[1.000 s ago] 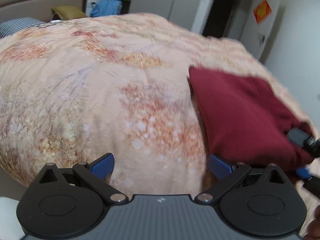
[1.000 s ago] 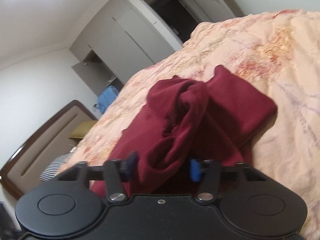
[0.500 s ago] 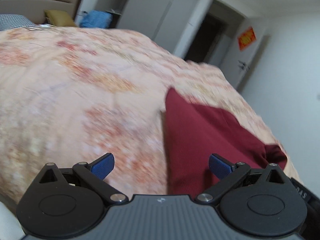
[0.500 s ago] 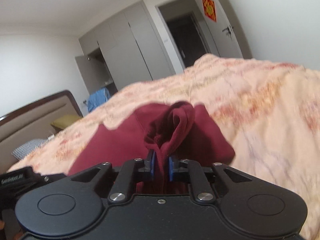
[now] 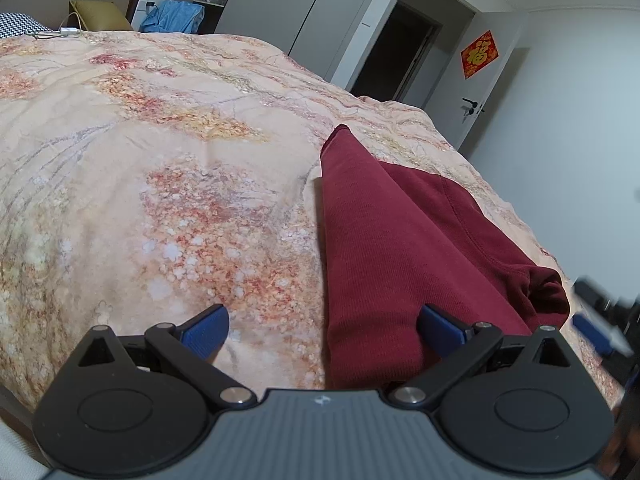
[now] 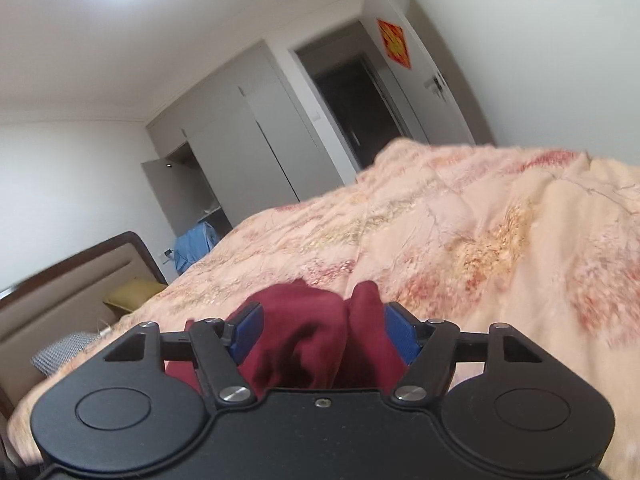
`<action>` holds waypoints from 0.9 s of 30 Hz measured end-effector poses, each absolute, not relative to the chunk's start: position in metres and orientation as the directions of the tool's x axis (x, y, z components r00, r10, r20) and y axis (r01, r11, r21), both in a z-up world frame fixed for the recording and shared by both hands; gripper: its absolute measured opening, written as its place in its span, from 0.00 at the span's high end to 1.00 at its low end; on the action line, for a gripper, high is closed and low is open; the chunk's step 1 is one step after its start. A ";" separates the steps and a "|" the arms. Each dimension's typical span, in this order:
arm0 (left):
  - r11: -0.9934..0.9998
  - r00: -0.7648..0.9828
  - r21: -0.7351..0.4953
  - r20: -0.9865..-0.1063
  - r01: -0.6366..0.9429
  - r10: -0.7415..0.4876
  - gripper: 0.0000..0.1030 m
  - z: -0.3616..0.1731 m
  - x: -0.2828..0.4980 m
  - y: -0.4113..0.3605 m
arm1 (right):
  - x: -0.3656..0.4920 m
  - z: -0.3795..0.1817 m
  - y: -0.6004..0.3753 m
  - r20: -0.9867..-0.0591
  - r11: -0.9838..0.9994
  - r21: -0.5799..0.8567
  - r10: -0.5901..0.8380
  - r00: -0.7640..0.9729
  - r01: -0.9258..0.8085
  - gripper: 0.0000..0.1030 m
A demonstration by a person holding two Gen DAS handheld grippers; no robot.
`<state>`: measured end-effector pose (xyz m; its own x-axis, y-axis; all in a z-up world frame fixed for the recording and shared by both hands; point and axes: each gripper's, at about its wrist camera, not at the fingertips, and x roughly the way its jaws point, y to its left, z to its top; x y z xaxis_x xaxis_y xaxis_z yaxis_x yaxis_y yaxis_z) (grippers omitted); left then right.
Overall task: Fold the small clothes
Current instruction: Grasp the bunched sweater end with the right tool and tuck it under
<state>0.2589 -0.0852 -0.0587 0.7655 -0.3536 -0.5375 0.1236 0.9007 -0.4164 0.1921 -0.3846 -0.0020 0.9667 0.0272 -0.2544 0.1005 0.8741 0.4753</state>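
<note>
A dark red garment (image 5: 380, 240) lies folded on the floral bedspread (image 5: 160, 140), running from the near edge toward the far right. My left gripper (image 5: 322, 326) is open above its near left edge, with one pad over the bedspread and one over the cloth. My right gripper (image 6: 320, 334) is open, with a bunched end of the red garment (image 6: 312, 332) sitting loosely between its blue pads. The right gripper also shows blurred at the right edge of the left wrist view (image 5: 600, 328).
The bed's headboard (image 6: 60, 280) and a checked pillow (image 5: 16, 26) are at the far left. A yellow cushion (image 5: 96, 14) and blue cloth (image 5: 172, 16) lie beyond the bed. Grey wardrobes (image 6: 248, 140) and a dark doorway (image 5: 396, 56) stand behind.
My right gripper was shut on the bunched garment half a second ago and has now opened. It has dropped lower toward the bed. My left gripper stayed open and shifted slightly over the garment's edge.
</note>
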 end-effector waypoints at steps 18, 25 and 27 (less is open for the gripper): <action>0.896 0.773 -0.425 -0.523 0.130 -0.360 0.00 -0.053 0.256 -0.084 | 0.231 -0.003 -0.374 -0.313 0.941 0.288 -0.080 0.947 0.175 0.91; 0.881 0.765 -0.450 -0.512 0.147 -0.390 0.00 -0.061 0.256 -0.085 | 0.231 -0.035 -0.374 -0.398 0.941 0.263 -0.095 0.912 0.213 0.89; 0.883 0.763 -0.444 -0.514 0.155 -0.392 0.00 -0.062 0.256 -0.085 | 0.228 -0.035 -0.371 -0.398 0.947 0.233 -0.116 0.910 0.222 0.83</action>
<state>0.2563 -0.0848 -0.0617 0.7626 -0.3922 -0.5145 0.1547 0.8828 -0.4436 0.2276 -0.3708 -0.0353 0.9102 -0.1157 -0.3977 0.2220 0.9469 0.2327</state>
